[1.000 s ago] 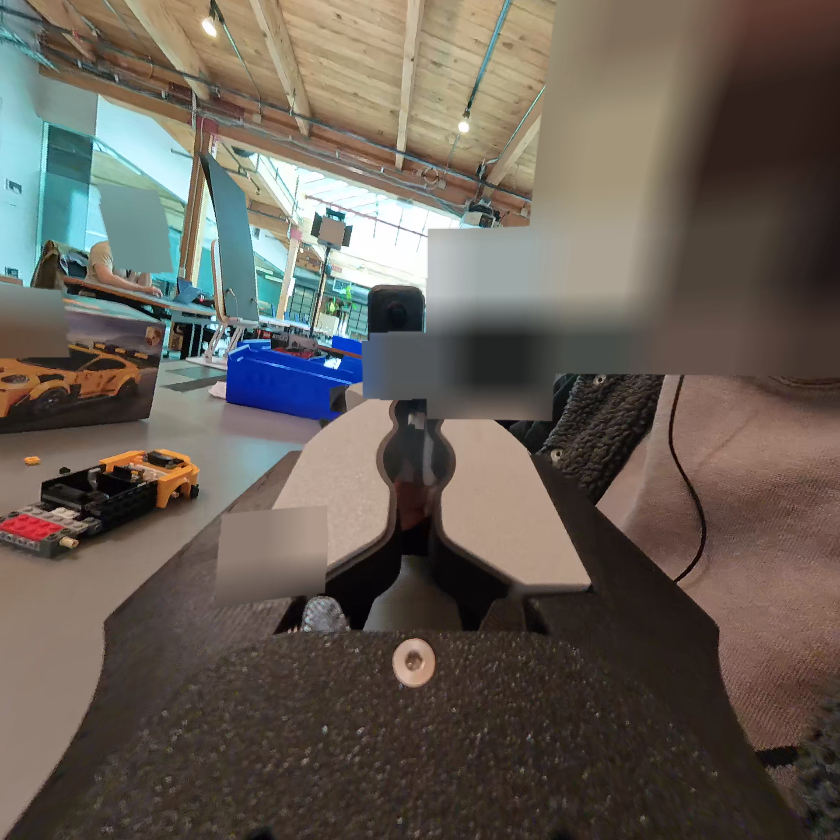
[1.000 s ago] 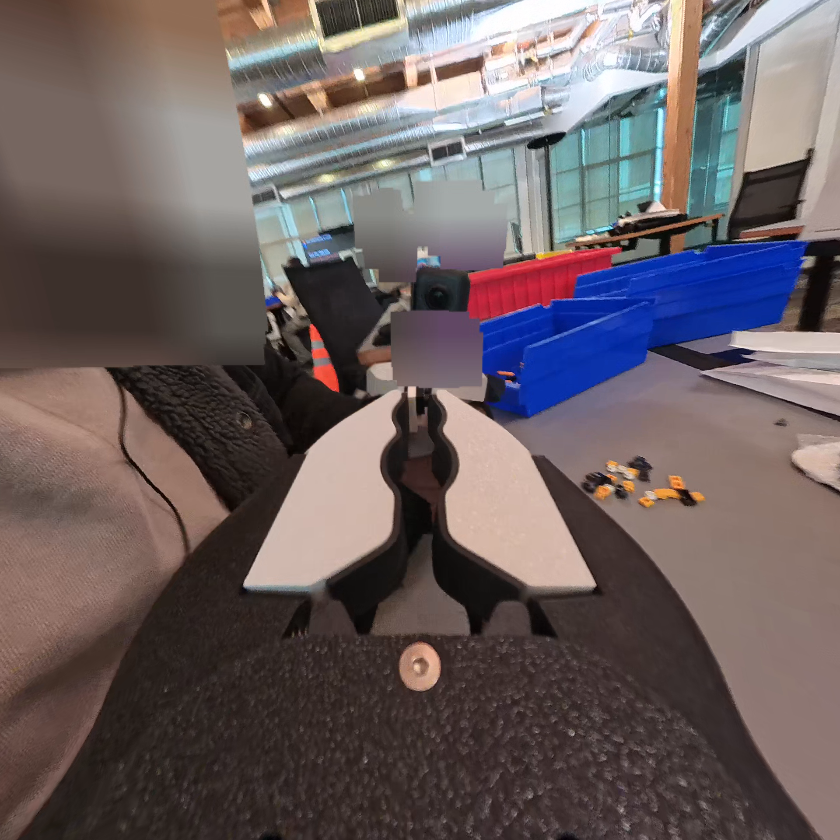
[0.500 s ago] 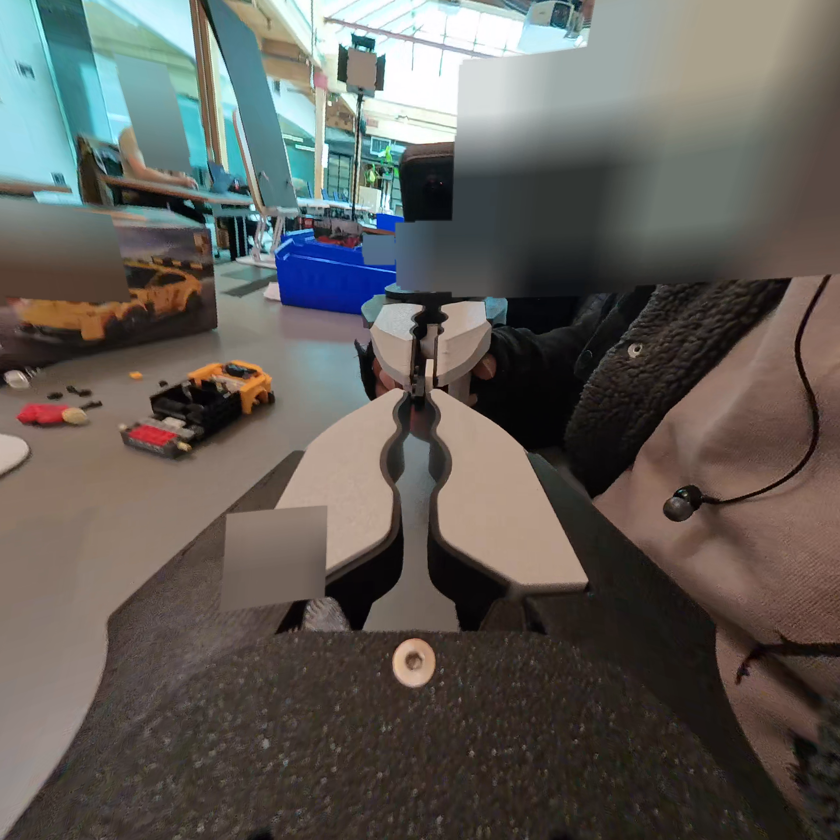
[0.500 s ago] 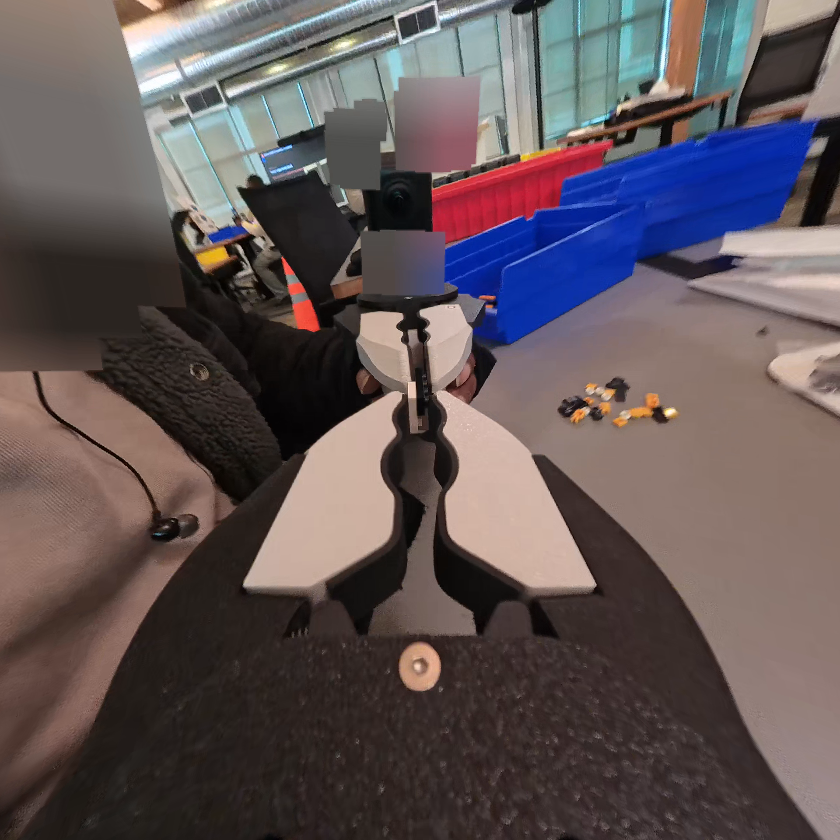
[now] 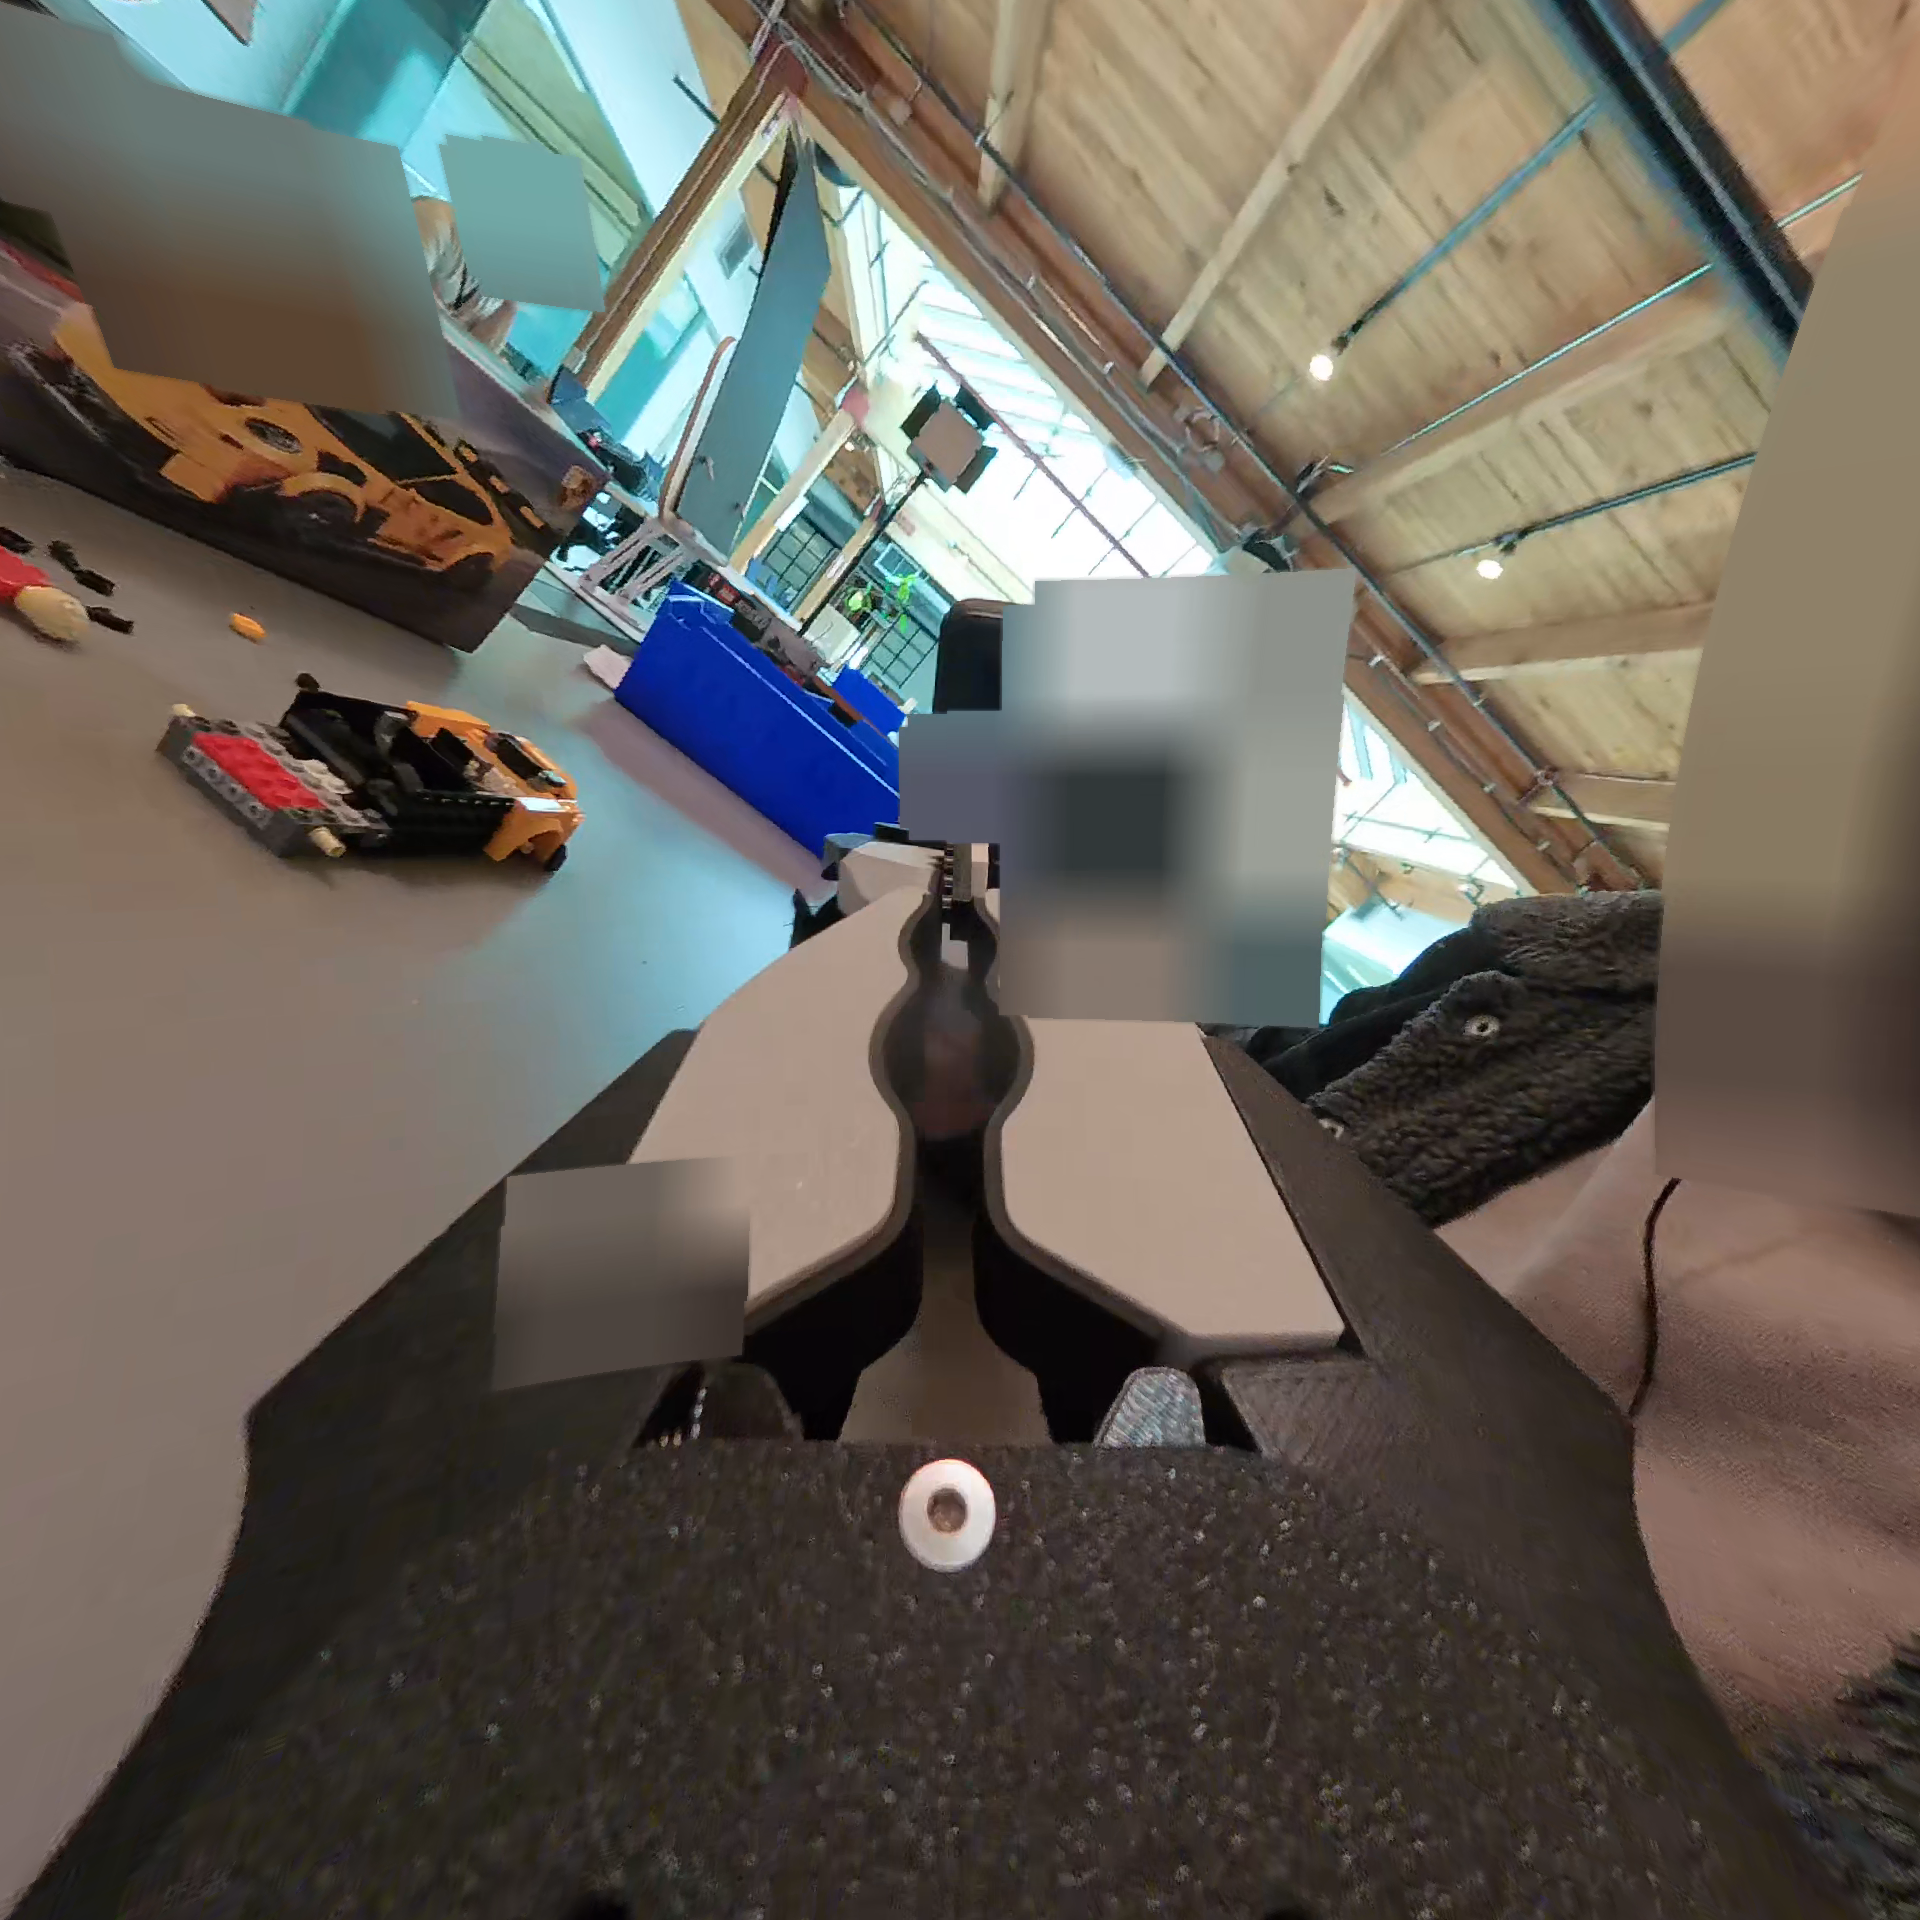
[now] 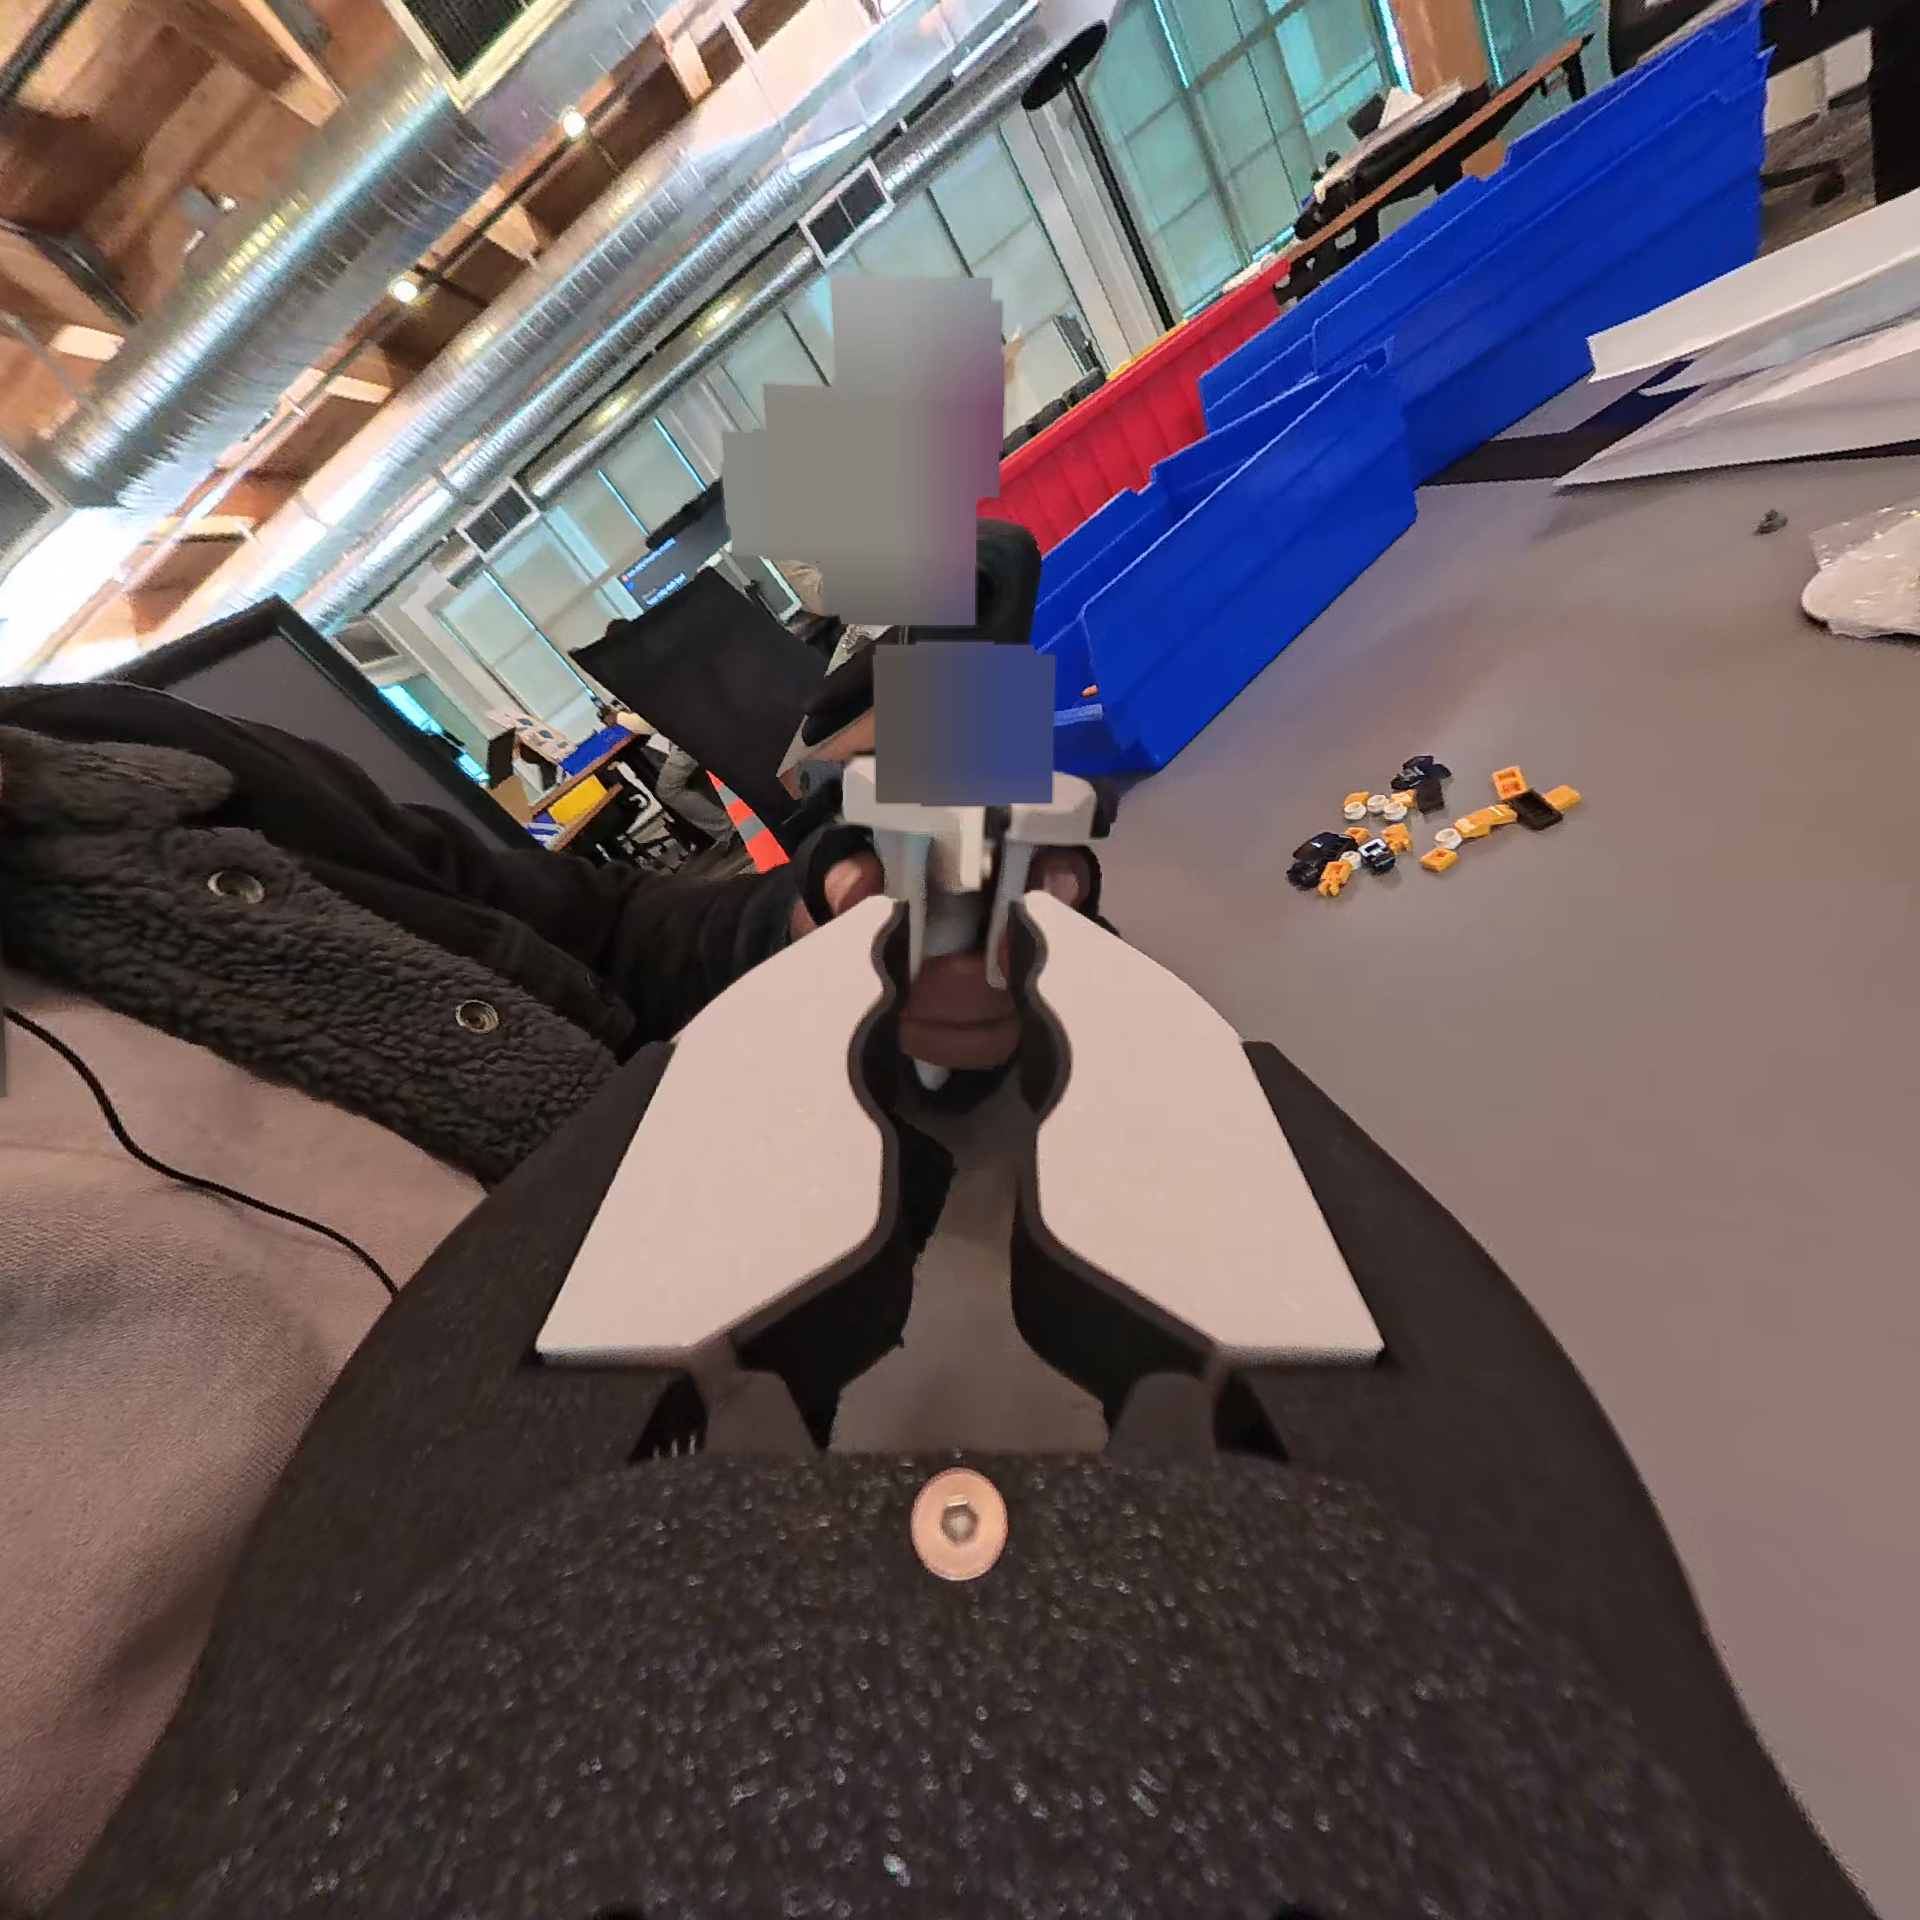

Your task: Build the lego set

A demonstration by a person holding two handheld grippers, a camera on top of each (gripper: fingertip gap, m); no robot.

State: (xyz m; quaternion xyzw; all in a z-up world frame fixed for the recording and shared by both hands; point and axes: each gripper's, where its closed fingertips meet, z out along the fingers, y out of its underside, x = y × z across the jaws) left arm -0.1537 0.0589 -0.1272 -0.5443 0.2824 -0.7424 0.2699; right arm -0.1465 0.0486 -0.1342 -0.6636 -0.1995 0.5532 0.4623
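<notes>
Both tongs have rolled and closed in tip to tip since half a second ago, likely mating or passing a small piece [image 5: 951, 891]. Left tongs [image 5: 951, 935] are nearly closed and pinch it. Right tongs [image 6: 956, 935] show a narrow gap; can't tell if they grip. Only the left view shows the half-built car [image 5: 384, 779] on the tabletop [image 5: 260, 1039]; only the right view shows the loose parts [image 6: 1434, 821].

Tip to tip, my left gripper [image 5: 951, 925] and right gripper [image 6: 961, 925] block each other head-on. Open grey tabletop [image 5: 312, 1039] to my left, up to the half-built orange-and-black brick car [image 5: 374, 774]. On the right, bare table before the scattered orange and black small bricks [image 6: 1429, 821] and long blue plastic bins [image 6: 1247, 582].
</notes>
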